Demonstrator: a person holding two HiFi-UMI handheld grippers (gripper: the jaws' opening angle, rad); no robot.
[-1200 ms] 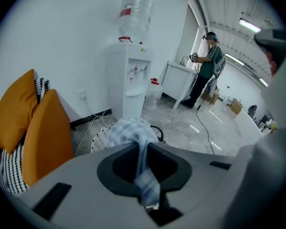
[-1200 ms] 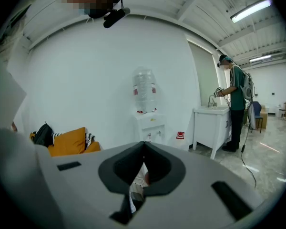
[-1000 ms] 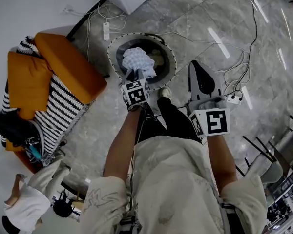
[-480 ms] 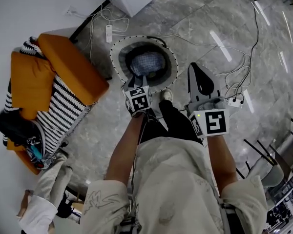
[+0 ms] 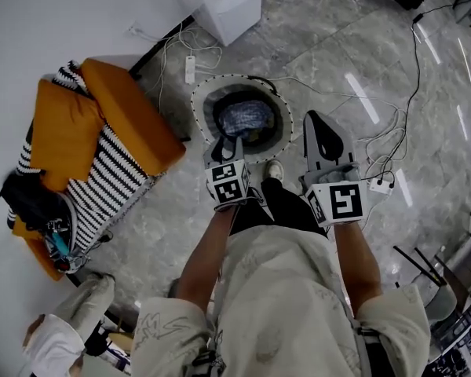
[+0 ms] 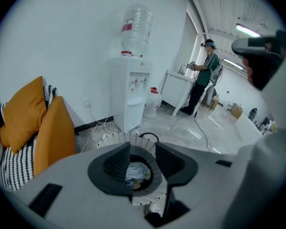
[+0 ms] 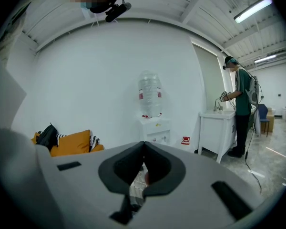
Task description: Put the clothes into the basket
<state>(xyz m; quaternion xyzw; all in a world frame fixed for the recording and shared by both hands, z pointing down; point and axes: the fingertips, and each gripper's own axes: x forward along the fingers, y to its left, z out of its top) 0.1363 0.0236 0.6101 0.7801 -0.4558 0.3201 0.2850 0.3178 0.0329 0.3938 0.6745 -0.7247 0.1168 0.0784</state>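
At far left, a dark bundle (image 5: 23, 199) lies on the striped sofa (image 5: 102, 187) beside two orange cushions (image 5: 129, 116). From my feed I cannot tell whether it is a garment or a bag.

In the middle of the marble floor stands the round basket (image 5: 200, 104), with a checked cloth (image 5: 246, 118) lying loose at its bottom, clear of both tools. That piece looks delivered.

My left gripper (image 5: 228, 144) hangs just above the basket's near rim and points steeply down into it. Its jaws have just been opening and stand about half apart, with nothing between them. The left gripper view looks through the gap straight down at the cloth below.

To the right, my right gripper (image 5: 314, 124) is held near level beside the basket. Its jaws are tip to tip and it holds nothing.

If the sofa holds anything more to fetch, it lies well to the left of the basket, on the side of the left gripper. That is the nearer hand, and its jaws are already apart. The reach would run leftward across open floor, away from the cables (image 5: 180, 49) trailing behind the basket. The right gripper would have to cross over the basket to get there.
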